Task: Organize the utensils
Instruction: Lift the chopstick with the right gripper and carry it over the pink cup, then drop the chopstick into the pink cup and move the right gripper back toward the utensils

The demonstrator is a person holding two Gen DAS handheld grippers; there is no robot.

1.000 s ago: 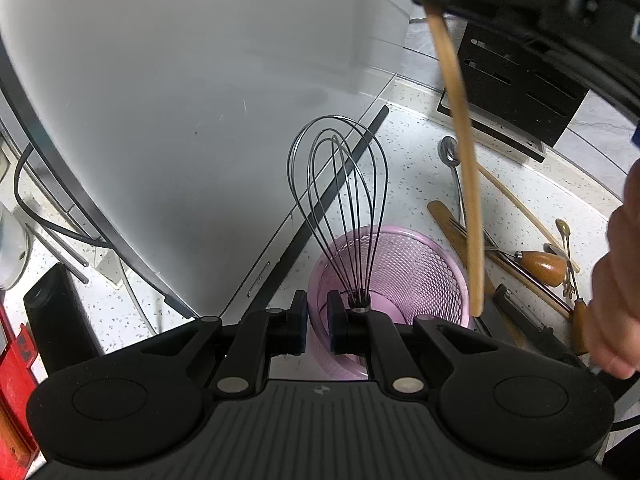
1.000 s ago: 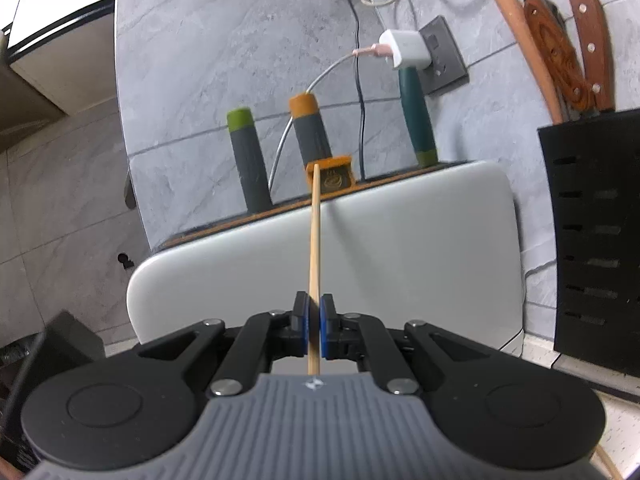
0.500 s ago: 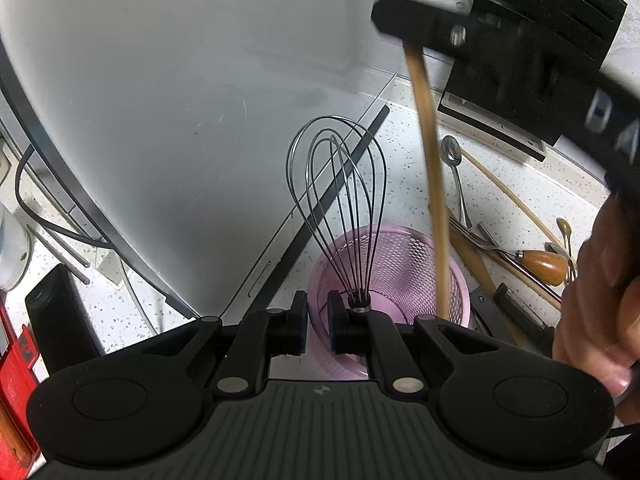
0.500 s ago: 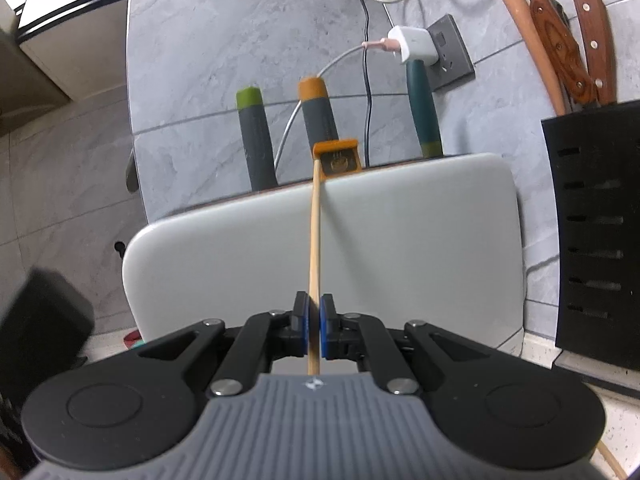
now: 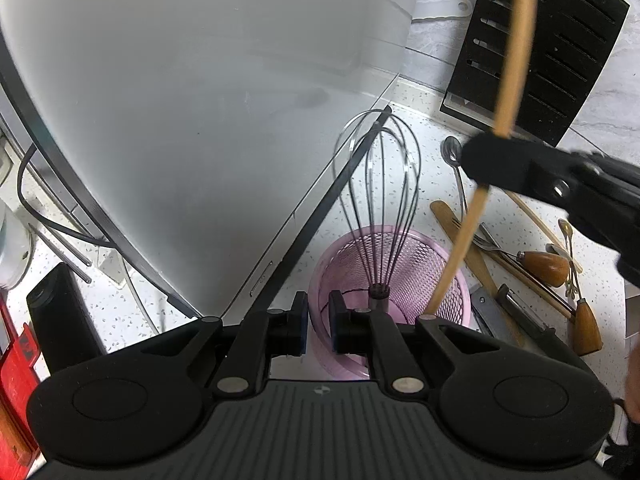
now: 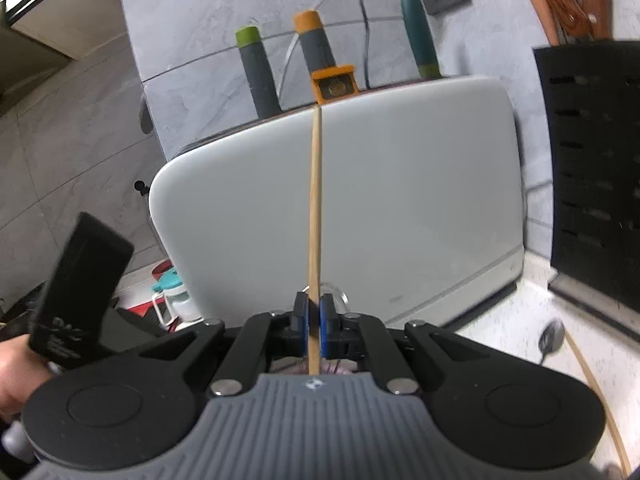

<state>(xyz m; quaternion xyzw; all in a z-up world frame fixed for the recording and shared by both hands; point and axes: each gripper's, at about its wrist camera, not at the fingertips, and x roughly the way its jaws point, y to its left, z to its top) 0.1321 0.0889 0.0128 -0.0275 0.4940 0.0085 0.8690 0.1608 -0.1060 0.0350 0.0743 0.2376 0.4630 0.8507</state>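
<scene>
The right gripper (image 6: 314,328) is clenched on a thin wooden stick (image 6: 314,216), its blue pads pressing both sides of the shaft. From the right wrist view the stick runs straight away from the jaws, up across a pale grey appliance (image 6: 400,200) toward a small orange tag (image 6: 335,84) at the stick's far tip. In the left wrist view the same stick (image 5: 460,248) passes down through the right gripper (image 5: 486,160), and its lower end dips inside the rim of a pink mesh basket (image 5: 424,264), on the side nearest the loose utensils. The left gripper (image 5: 318,328) holds the near wall of the basket, its jaws almost closed with the rim between the pads. A wire whisk (image 5: 380,200) stands upright in the basket, handle down and loops up. The basket sits on a white speckled counter (image 5: 420,128), just beside the dark lower edge of the grey appliance (image 5: 200,120). Toward the counter's right side, next to the basket, lies a heap of utensils: a metal spoon (image 5: 452,150), a fork (image 5: 490,242), a flat wooden spatula (image 5: 448,220) and two tools with rounded wooden handles (image 5: 546,266). A black slotted knife block (image 5: 560,52) stands at the back edge of the counter beyond them. Behind the appliance, in the right wrist view, three handles (image 6: 256,72) stick up, tipped green, orange and dark green. At the counter's left side stand a black box (image 5: 60,320) and a red object (image 5: 16,380), partly out of frame.
</scene>
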